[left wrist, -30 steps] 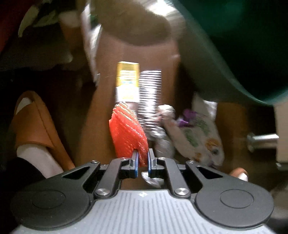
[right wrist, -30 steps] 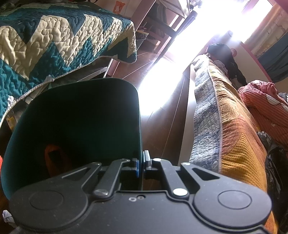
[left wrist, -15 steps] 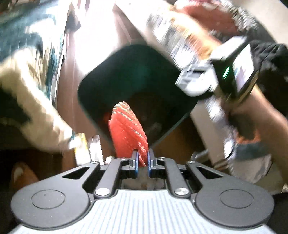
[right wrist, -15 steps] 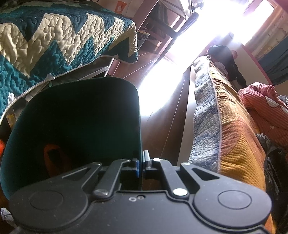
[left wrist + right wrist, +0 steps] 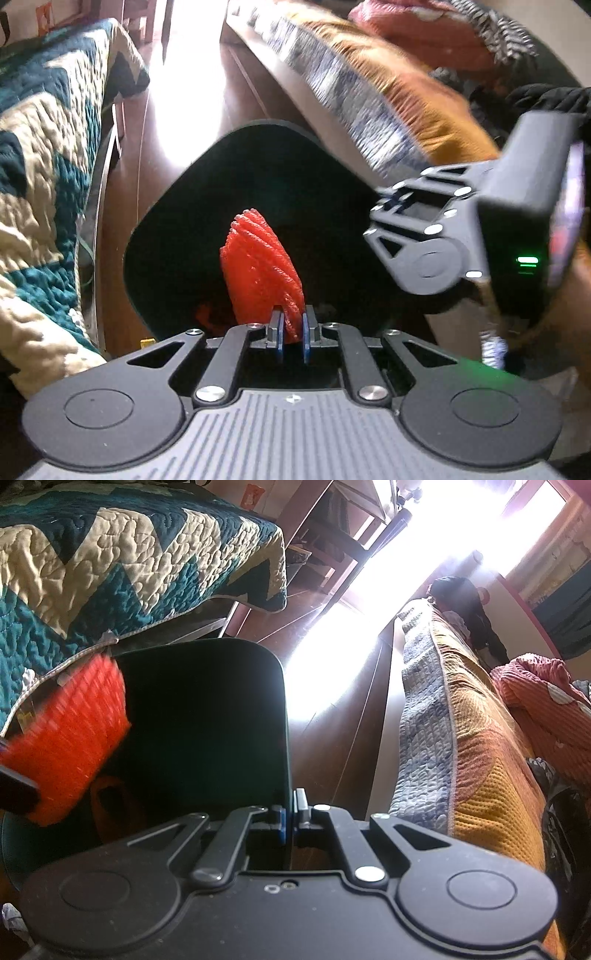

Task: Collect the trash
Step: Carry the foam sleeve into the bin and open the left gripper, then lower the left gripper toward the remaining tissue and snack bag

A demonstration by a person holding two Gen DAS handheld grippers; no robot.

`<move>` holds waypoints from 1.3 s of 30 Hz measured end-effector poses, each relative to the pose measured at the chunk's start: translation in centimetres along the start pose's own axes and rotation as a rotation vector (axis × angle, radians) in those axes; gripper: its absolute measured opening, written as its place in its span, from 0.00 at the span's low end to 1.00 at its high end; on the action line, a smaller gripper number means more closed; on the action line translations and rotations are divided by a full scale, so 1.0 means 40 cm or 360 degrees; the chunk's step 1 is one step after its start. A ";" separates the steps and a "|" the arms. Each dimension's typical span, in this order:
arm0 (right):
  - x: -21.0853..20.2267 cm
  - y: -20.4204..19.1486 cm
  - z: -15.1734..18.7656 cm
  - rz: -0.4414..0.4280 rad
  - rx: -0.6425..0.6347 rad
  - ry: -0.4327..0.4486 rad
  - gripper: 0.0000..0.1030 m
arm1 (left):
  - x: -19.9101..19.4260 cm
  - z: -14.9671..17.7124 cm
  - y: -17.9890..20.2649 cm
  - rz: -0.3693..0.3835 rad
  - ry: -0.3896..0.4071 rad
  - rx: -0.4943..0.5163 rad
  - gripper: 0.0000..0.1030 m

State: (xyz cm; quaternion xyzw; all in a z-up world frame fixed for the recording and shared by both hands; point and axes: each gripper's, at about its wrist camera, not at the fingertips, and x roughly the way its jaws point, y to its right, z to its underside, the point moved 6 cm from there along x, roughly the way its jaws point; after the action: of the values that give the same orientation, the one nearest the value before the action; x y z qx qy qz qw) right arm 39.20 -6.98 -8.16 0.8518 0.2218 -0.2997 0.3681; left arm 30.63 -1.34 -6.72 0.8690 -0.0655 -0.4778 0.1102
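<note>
My left gripper is shut on a red ridged piece of trash, held over the mouth of a dark green bin. In the right wrist view the same red trash shows blurred at the bin's left side. My right gripper is shut on the bin's right wall, holding the bin tilted. The right gripper's body appears at the bin's right edge in the left wrist view. Something orange lies deep in the bin.
A bed with a teal and cream zigzag quilt stands on the left. Another bed with an orange and grey quilt and a red blanket is on the right. Brown floor runs between them, glaring with sunlight.
The left gripper rose from the floor litter with the red trash and swung over the bin's opening. The right gripper and the bin stayed put.
</note>
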 end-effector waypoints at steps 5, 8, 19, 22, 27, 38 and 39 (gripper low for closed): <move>-0.001 -0.001 0.000 -0.0002 -0.0001 0.0001 0.03 | 0.064 -0.002 -0.023 -0.0069 -0.0061 -0.0023 0.09; -0.001 0.002 0.001 -0.0002 0.0005 -0.0005 0.03 | 0.098 -0.002 -0.033 -0.0097 -0.0091 -0.0025 0.09; 0.002 0.006 0.002 -0.0001 0.0009 -0.0005 0.03 | 0.192 0.011 -0.051 -0.0135 -0.0199 -0.0037 0.09; 0.002 0.004 0.001 -0.0001 0.0003 -0.0002 0.03 | 0.205 0.017 -0.061 -0.0117 -0.0230 -0.0078 0.11; 0.001 0.002 0.001 -0.0004 -0.0004 0.0002 0.03 | 0.204 0.026 -0.063 -0.0117 -0.0226 -0.0079 0.42; -0.002 -0.004 0.000 -0.0006 -0.0006 -0.0002 0.03 | 0.089 0.033 -0.033 -0.0067 -0.0109 0.0019 0.63; -0.002 -0.003 0.000 -0.0008 -0.0007 -0.0002 0.03 | 0.077 0.036 -0.027 -0.0063 -0.0095 0.0036 0.65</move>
State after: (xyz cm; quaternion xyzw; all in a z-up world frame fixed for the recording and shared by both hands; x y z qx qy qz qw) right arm 39.09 -6.92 -8.16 0.8502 0.2243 -0.3006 0.3695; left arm 31.05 -1.15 -10.27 0.8567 -0.0570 -0.5049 0.0889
